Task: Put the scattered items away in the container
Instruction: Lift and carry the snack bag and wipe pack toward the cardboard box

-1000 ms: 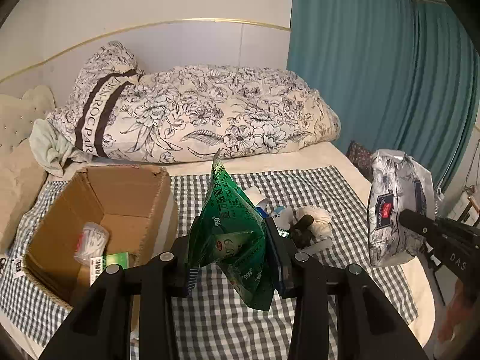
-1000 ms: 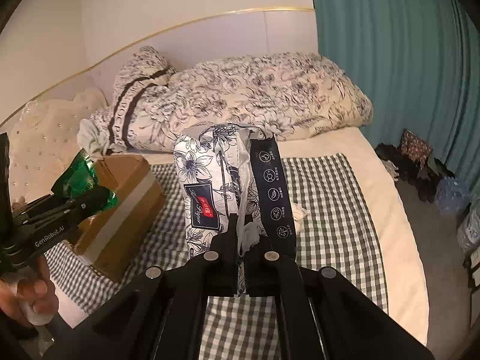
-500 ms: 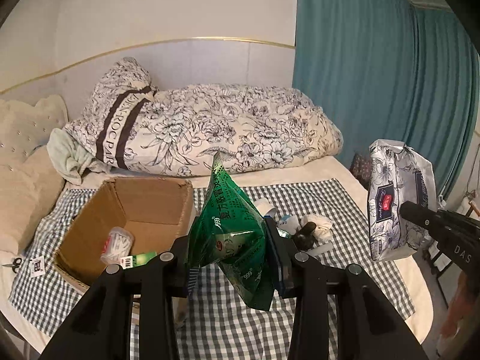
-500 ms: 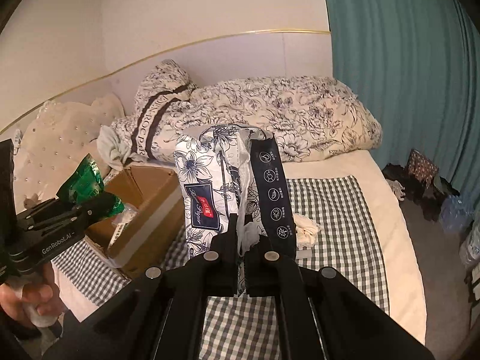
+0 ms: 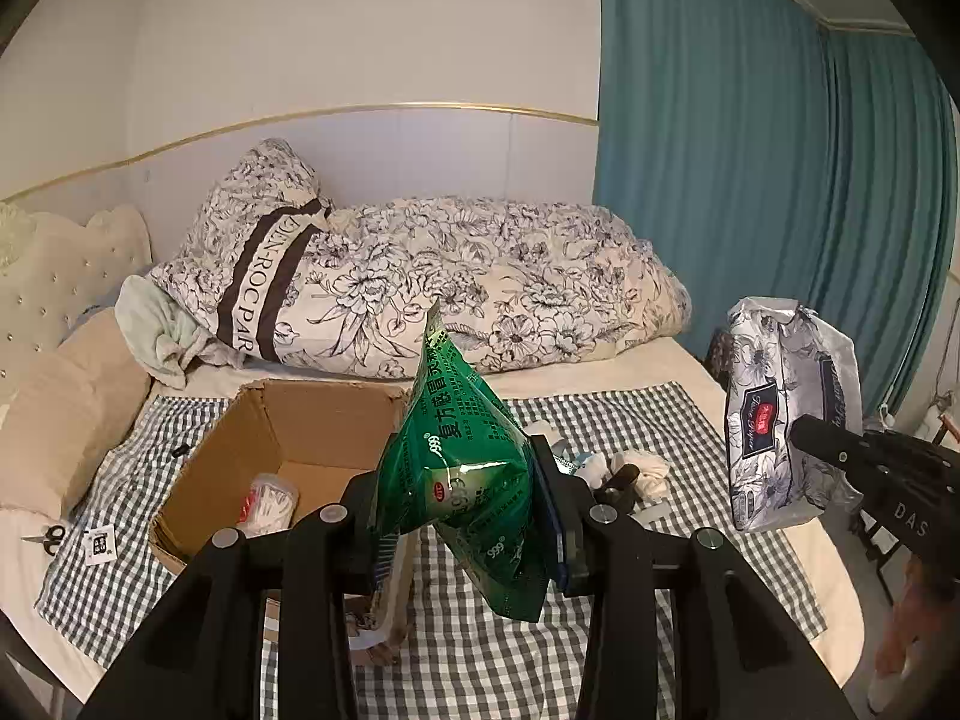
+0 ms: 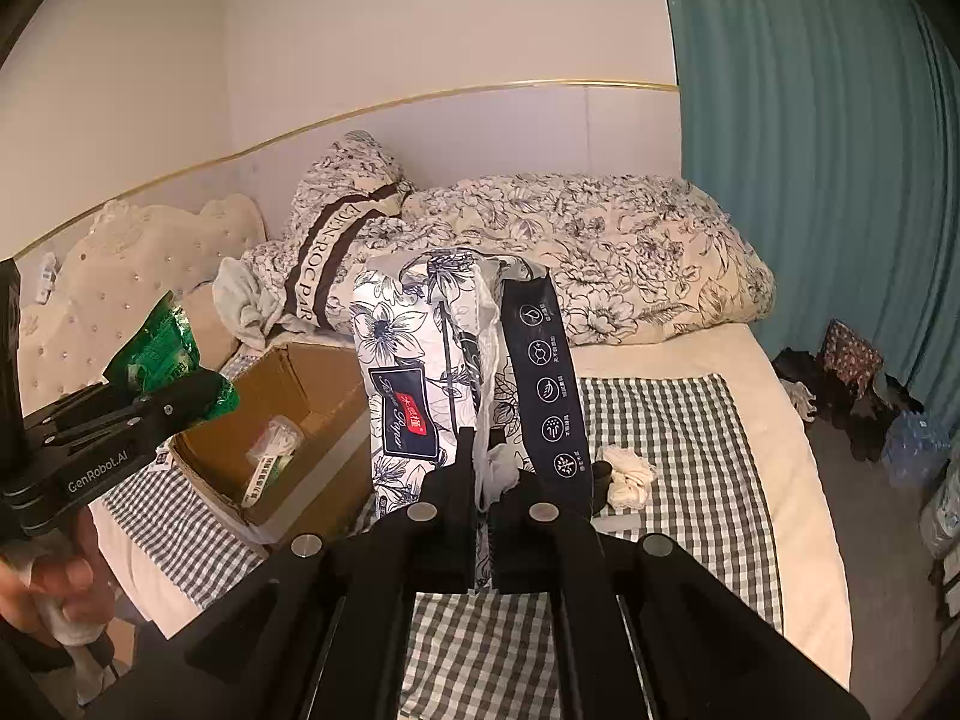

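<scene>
Two grippers' fingers pinch packets above a checked cloth (image 5: 600,654) on the bed (image 6: 798,540).

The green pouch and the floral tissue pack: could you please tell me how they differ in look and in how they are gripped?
The green pouch is glossy green with white print; the floral tissue pack is white with dark flowers. The left gripper clamps the pouch across its body; the right gripper pinches only the pack's thin plastic seam. The pack looks bulkier. Both hang above the checked cloth.

Green packet (image 5: 465,468), floral tissue pack (image 6: 456,372), both aloft
</scene>
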